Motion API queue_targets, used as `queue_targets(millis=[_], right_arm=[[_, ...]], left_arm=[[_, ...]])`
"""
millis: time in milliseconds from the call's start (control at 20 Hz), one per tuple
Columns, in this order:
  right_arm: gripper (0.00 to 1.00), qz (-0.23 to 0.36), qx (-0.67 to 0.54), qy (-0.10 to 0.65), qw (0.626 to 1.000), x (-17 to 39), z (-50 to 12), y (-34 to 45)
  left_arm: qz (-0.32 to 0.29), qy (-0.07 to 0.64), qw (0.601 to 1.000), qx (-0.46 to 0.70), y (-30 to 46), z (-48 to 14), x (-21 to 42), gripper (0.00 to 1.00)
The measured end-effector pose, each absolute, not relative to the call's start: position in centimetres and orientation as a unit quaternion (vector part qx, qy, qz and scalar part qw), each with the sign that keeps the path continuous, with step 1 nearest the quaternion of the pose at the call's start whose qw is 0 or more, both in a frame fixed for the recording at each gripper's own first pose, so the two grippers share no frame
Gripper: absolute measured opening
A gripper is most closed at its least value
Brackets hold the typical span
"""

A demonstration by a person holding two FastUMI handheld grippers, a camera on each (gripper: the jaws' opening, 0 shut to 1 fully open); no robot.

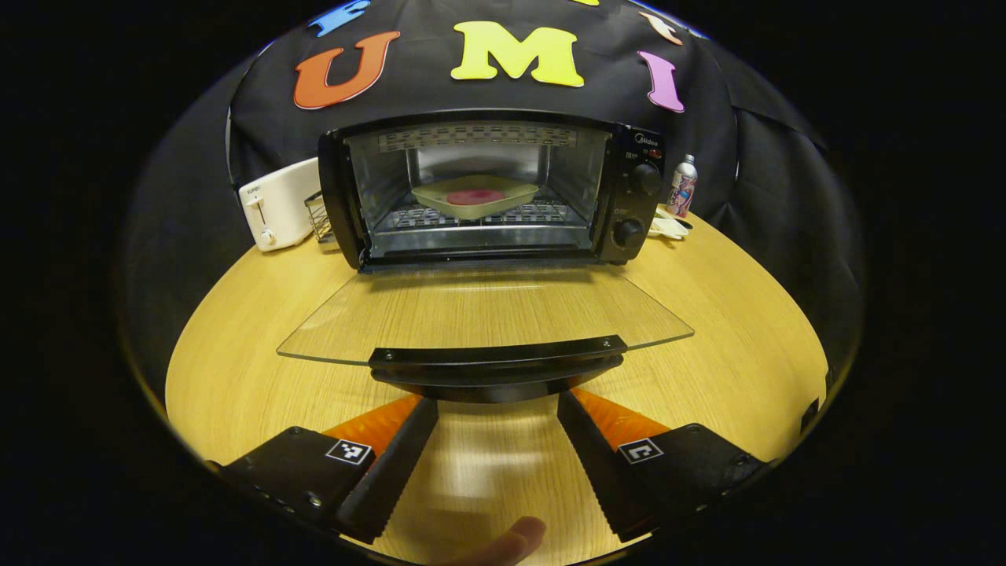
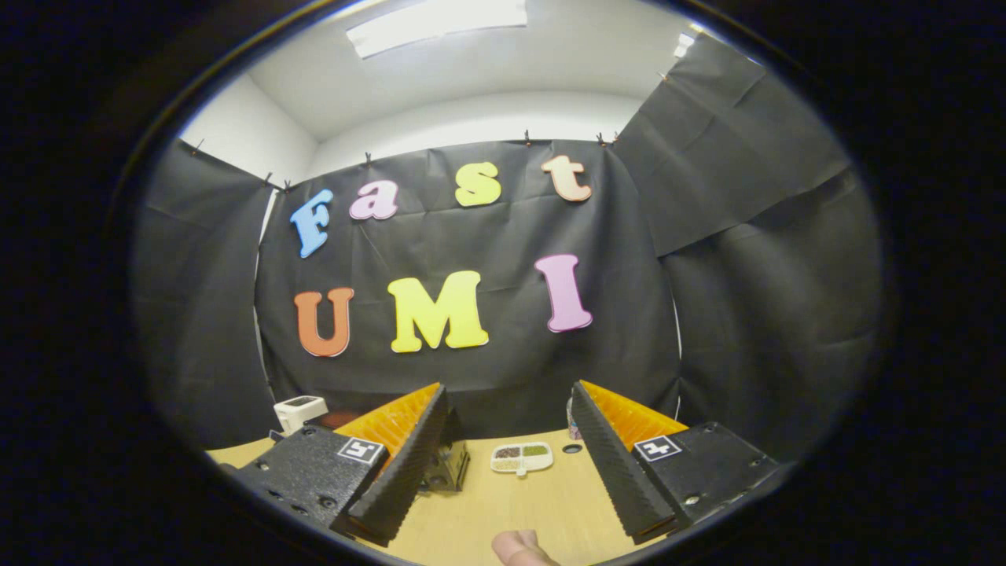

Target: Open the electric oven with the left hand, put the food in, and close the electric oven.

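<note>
On the bench (image 1: 259,377), your left claw (image 1: 497,428) sits spread open just short of the door handle (image 1: 497,363), gripping nothing. Oven (image 1: 491,189) is open, door (image 1: 479,310) flat; tray (image 1: 474,195) with the pink food (image 1: 474,196) is on the rack. Glass door looks fragile and hinged, so lift by the stiff handle, mid-bar. Right claw (image 2: 507,428) is open, empty, aimed at the booth wall.

Sharp, fisheye-bent edges; ceiling light (image 2: 437,26) glare overhead

Lowered oven door (image 1: 483,318) fronts the oven (image 1: 491,189); tray (image 1: 475,195) occupies its rack
</note>
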State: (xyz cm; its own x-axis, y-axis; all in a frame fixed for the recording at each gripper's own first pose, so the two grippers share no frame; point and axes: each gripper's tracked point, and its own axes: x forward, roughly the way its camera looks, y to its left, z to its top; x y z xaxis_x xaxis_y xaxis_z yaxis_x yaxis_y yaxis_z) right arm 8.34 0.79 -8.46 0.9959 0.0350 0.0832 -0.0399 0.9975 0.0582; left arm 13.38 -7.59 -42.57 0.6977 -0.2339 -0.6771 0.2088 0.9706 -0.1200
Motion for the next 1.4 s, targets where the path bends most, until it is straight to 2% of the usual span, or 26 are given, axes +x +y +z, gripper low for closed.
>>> queue_targets(millis=[750,800,850,1050,1100,1150,1400], right_arm=[[0.96,0.010,0.015,-0.034,0.999,5.9,-8.6,-0.6],[1.00,0.011,0.013,-0.034,0.999,5.7,-8.6,-0.6],[0.96,0.010,0.012,-0.033,0.999,5.7,-8.6,-0.7],[0.96,0.003,0.005,-0.033,0.999,5.3,-8.3,-1.0],[1.00,0.003,0.003,-0.033,0.999,5.2,-8.2,-1.0],[0.96,0.002,0.000,-0.034,0.999,5.0,-8.1,-0.9],[0.96,0.001,-0.006,-0.042,0.999,3.4,-6.8,-0.9]], left_arm=[[-0.105,0.315,0.943,-0.006,-6.4,-37.4,20.0,0.97],[-0.102,0.307,0.946,-0.010,-6.2,-36.9,20.7,0.97],[-0.103,0.308,0.946,-0.013,-6.3,-36.6,21.0,0.97],[-0.092,0.276,0.957,-0.011,-5.8,-34.2,23.4,0.97],[-0.089,0.271,0.958,-0.011,-5.8,-33.7,24.2,0.97],[-0.084,0.268,0.960,-0.008,-5.7,-33.1,24.9,0.97],[-0.075,0.217,0.973,-0.004,-5.5,-26.7,25.0,0.97]])
